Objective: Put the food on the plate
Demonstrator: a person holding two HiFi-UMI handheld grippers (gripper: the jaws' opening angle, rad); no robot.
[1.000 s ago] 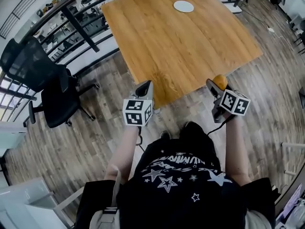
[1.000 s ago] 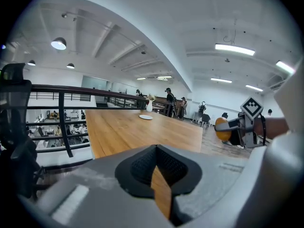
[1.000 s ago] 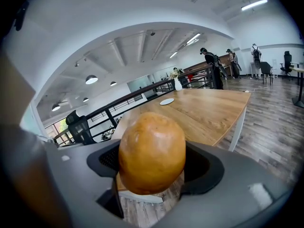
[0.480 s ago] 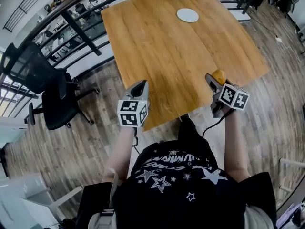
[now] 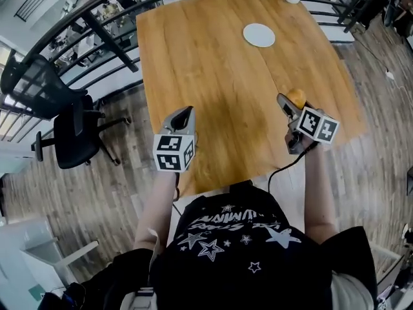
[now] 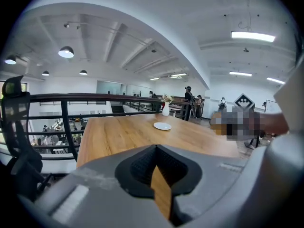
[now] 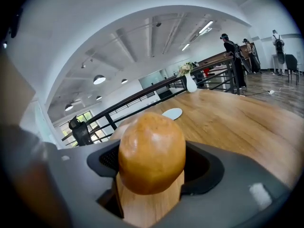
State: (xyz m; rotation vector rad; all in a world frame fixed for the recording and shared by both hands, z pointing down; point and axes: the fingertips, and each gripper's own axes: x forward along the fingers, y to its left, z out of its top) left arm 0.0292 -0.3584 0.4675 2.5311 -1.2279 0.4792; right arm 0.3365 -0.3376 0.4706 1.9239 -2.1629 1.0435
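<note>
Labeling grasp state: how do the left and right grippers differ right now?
The left gripper is empty, jaws closed on nothing; the right gripper is clamped on a bun. The left gripper is over the table's left side, the right gripper over its right side. Both face the plate farther along.

There's 1 bun [image 5: 297, 96], 1 plate [image 5: 259, 35], 2 grippers [image 5: 184, 112] [image 5: 288, 103].
</note>
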